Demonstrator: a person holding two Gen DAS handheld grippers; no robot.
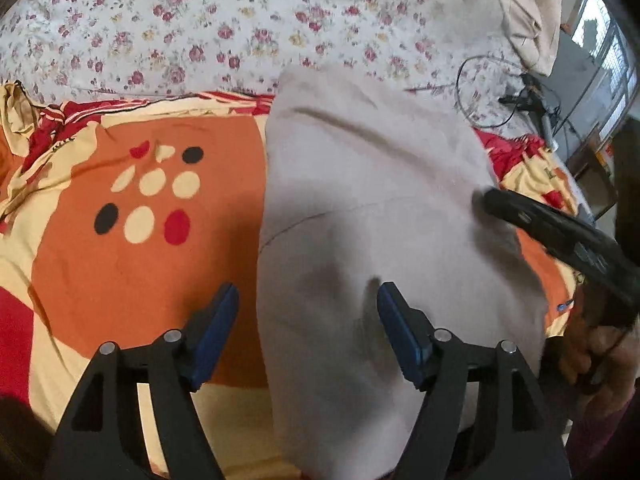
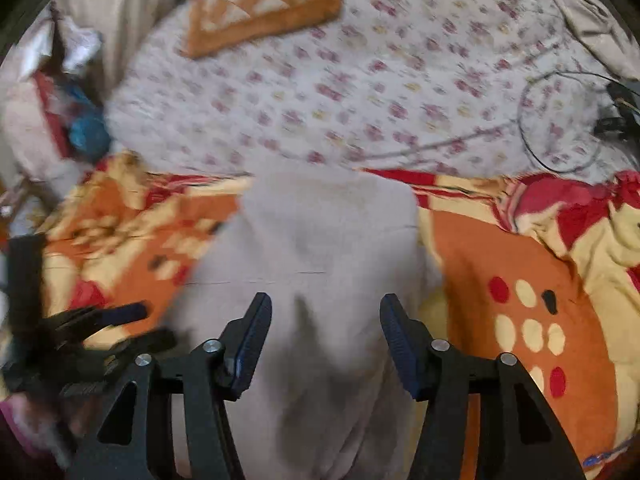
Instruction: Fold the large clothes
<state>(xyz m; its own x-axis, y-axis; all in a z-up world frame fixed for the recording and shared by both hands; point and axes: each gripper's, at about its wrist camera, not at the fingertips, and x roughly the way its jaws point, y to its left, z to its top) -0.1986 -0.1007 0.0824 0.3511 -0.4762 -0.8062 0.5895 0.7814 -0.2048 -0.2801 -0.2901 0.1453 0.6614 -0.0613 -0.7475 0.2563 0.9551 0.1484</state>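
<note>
Currently both my claws, left gripper (image 1: 306, 300) and right gripper (image 2: 325, 312), hang wide open, holding nothing, over the grey garment (image 1: 372, 216) lying flat on the orange patterned blanket (image 1: 132, 240), probably lining up for a fold.

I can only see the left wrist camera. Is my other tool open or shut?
Observer: The right tool is open, its fingers spread above the grey garment, gripping nothing.
Operator: What's at the far end of the flowery sheet?
Observer: An orange checked cushion lies on it.
Operator: Anything at the picture's left side?
Observer: Something blue, too blurred to name.
</note>
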